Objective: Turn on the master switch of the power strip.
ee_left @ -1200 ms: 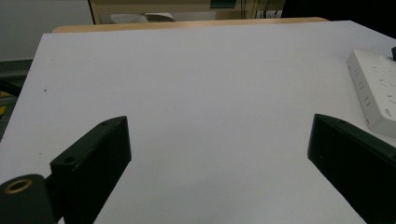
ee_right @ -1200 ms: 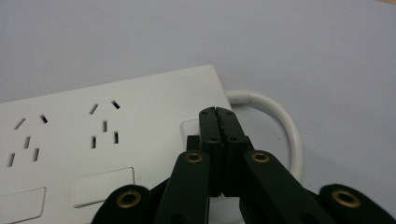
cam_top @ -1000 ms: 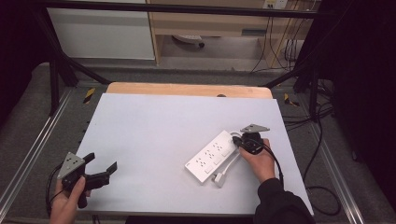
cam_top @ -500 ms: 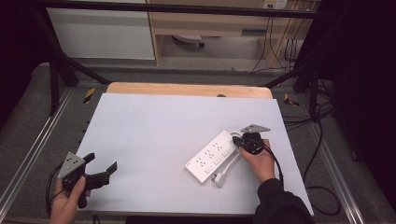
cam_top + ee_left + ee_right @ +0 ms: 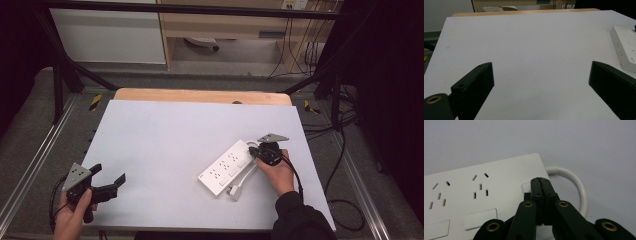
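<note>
Table: one pale grey table (image 5: pixel 165 145), wooden strip along its far edge.
Power strip: one white power strip (image 5: pixel 227 166), lying diagonally on the table's right half, its white cord (image 5: pixel 245 179) looped beside it, plug (image 5: pixel 235 191) at the near end.
Right tool: right tool (image 5: pixel 540 181) pinched fully together, tips on a switch at the strip's far end; hand behind it.
Left tool: left tool (image 5: pixel 107 175) spread wide, nothing between, held level at the near left corner.

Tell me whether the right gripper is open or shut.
Shut: the right gripper's jaws meet with no gap, tips over the power strip.
</note>
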Demonstrator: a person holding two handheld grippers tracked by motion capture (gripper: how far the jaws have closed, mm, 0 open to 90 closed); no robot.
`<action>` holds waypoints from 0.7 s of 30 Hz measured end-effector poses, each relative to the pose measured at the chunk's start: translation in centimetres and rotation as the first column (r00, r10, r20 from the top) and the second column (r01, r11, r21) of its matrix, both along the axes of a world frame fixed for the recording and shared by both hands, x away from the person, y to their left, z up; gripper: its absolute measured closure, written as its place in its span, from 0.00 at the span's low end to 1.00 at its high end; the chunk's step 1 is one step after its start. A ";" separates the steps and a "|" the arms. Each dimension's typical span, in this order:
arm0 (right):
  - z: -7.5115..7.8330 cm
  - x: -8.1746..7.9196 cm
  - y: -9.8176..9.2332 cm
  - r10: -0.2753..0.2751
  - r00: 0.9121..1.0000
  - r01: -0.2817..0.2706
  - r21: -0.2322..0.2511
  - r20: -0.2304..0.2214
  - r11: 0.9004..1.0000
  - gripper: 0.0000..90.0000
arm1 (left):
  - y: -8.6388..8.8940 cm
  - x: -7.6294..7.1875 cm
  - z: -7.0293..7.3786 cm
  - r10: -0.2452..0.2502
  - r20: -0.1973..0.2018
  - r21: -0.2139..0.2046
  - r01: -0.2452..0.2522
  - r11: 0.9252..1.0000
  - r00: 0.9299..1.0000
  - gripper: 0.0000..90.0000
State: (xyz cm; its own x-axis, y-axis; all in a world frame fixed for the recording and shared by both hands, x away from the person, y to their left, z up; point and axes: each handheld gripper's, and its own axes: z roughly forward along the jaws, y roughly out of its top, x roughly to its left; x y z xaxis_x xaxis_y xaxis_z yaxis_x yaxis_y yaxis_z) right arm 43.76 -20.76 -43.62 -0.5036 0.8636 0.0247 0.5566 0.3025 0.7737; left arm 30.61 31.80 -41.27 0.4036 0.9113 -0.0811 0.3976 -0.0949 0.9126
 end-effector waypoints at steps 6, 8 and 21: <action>0.0 0.0 0.0 0.002 1.000 -0.002 -0.007 -0.001 1.000 1.00 | 0.0 0.0 0.0 0.001 0.000 0.000 -0.001 1.000 1.000 0.07; 0.1 0.0 0.1 0.001 1.000 -0.001 -0.008 -0.003 1.000 1.00 | 0.0 0.0 0.0 0.001 0.000 0.001 -0.001 1.000 1.000 0.07; 0.1 0.0 0.1 0.001 1.000 -0.001 -0.008 -0.002 1.000 1.00 | 0.0 0.0 0.0 0.002 -0.002 0.002 -0.001 1.000 1.000 0.07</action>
State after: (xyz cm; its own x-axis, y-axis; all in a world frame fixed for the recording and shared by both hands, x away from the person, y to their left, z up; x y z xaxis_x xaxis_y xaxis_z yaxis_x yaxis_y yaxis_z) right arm 43.75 -20.70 -43.55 -0.5042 0.8634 0.0189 0.5576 0.3088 0.7705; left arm 30.62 31.79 -41.29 0.4021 0.9121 -0.0797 0.3993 -0.0964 0.9117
